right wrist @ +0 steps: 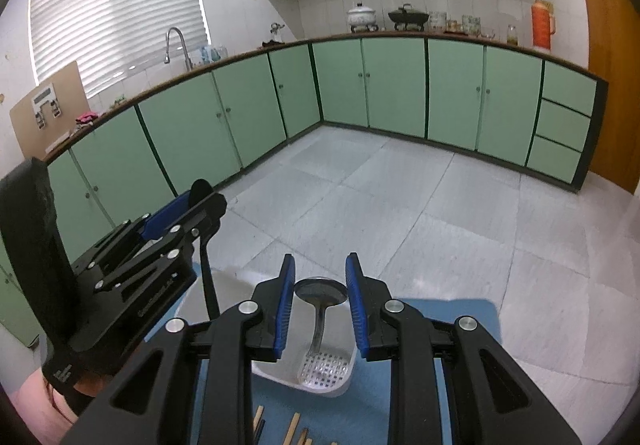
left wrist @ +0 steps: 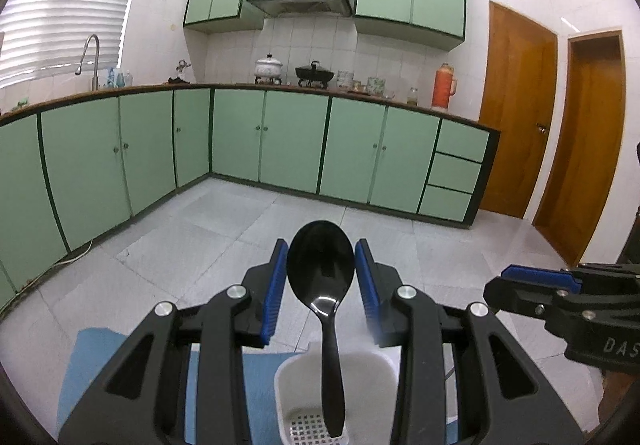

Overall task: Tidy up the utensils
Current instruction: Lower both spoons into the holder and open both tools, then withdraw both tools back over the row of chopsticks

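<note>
Chopsticks (right wrist: 296, 427) lie on the blue mat (right wrist: 452, 317) at bottom; above, the right gripper (right wrist: 320, 285) clasps a metal spoon (right wrist: 320, 291), the left gripper (left wrist: 321, 265) a black spoon (left wrist: 321, 265), over the white drainer (right wrist: 320, 369). Beyond: grey floor tiles (right wrist: 400, 197), green cabinets (right wrist: 396, 85).

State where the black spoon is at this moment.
In the left wrist view the black spoon is centred, its bowl between the left claw's blue pads, handle hanging into the white holder.

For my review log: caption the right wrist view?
Right gripper holds a metal spoon above the white plastic utensil holder.
</note>
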